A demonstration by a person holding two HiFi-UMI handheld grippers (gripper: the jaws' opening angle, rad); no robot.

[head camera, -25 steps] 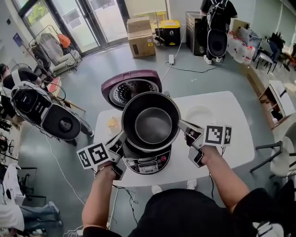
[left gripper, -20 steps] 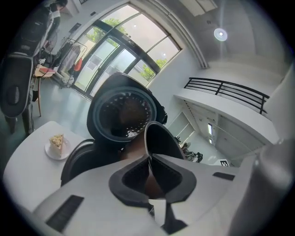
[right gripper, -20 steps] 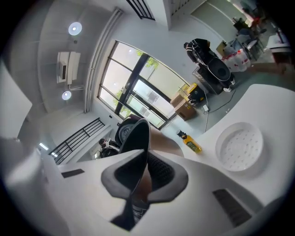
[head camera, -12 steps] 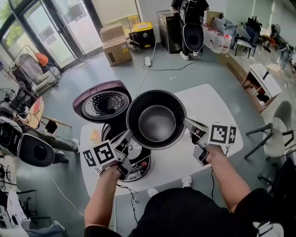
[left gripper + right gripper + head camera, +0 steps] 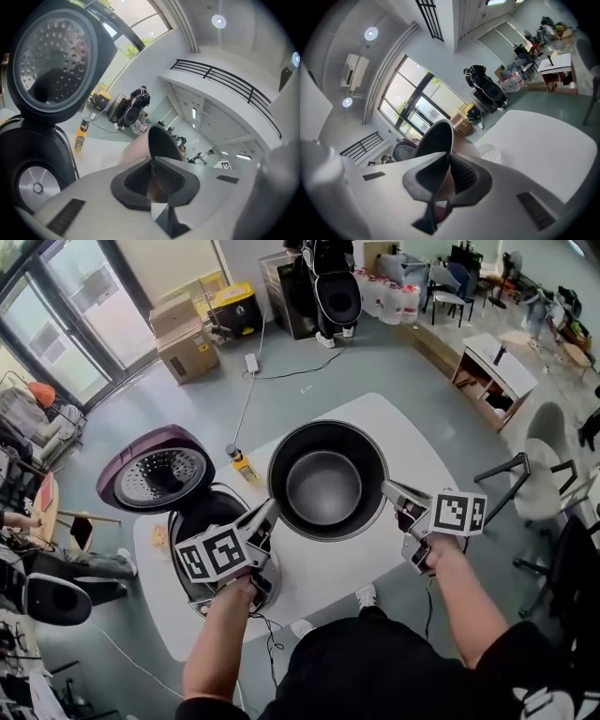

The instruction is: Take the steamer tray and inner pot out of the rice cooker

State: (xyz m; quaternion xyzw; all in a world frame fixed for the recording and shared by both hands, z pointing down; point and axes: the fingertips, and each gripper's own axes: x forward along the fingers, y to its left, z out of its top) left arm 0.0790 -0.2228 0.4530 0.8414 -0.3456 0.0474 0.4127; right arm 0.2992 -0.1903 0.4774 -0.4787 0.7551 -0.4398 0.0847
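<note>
Pot [image 5: 323, 486] hangs at the open cooker's [image 5: 202, 521] 3 o'clock, above the tabletop [image 5: 422, 442]. The left hand-held gripper [image 5: 267, 515] pinches its rim at 8 o'clock, the right hand-held gripper [image 5: 388, 489] at 4. Such thin rim grips could slip if either hand tilts, dropping it.

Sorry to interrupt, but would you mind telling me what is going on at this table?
A person is working with a gripper in each hand. The left gripper and the right gripper are clamped on opposite sides of the rim of the inner pot, holding it in the air above the white table. The pot is out of the rice cooker, which sits to its left with its lid open.
</note>
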